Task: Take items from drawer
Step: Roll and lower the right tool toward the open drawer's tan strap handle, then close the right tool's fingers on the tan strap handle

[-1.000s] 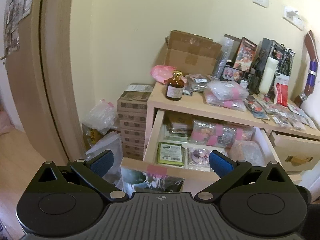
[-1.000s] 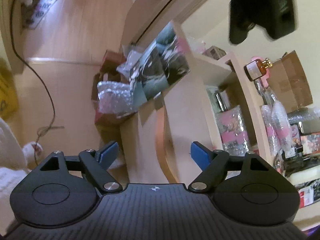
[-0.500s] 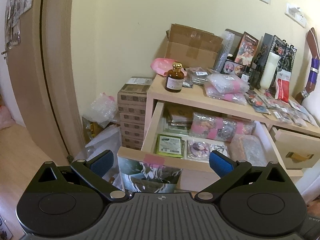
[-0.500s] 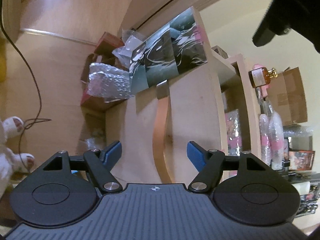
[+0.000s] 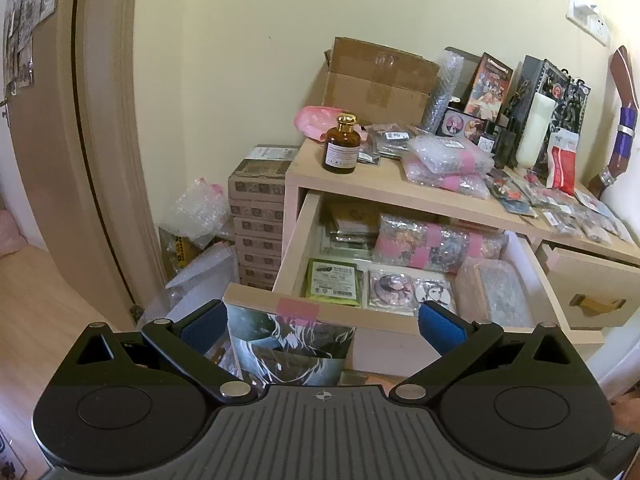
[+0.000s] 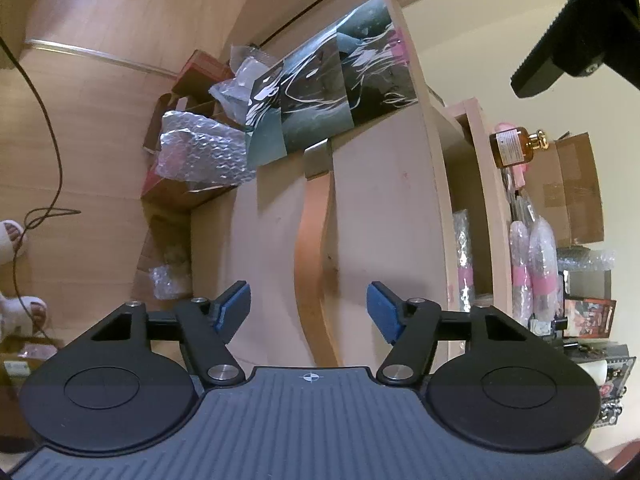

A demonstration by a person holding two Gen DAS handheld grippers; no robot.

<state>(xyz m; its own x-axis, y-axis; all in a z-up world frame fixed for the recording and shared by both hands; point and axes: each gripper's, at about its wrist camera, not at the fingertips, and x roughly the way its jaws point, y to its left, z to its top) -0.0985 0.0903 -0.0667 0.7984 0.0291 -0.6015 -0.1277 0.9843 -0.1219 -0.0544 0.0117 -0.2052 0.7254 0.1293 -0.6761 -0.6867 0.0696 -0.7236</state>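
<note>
The wooden drawer [image 5: 296,240] stands pulled open in the left wrist view. It holds a green packet [image 5: 332,282], round badges in plastic [image 5: 412,290] and pink bubble-wrapped bundles [image 5: 436,246]. My left gripper [image 5: 320,322] is open and empty, above and in front of the drawer's front edge. My right gripper [image 6: 308,310] is open and empty, its view rolled sideways. Its jaws straddle the tan strap handle [image 6: 312,240] on the drawer front [image 6: 380,200] without touching it. The left gripper's body shows at the top right of the right wrist view.
A brown bottle [image 5: 341,145], a cardboard box [image 5: 378,76] and many packets crowd the cabinet top. A dark poster [image 5: 290,350] hangs taped on the drawer front. Stacked boxes [image 5: 260,216] and bubble wrap [image 5: 196,210] sit on the floor to the left. A second drawer [image 5: 592,292] stands right.
The left gripper has pulled back and up a little, so more of the drawer shows. The right gripper has moved closer to the drawer front, with the strap handle now between its jaws.
</note>
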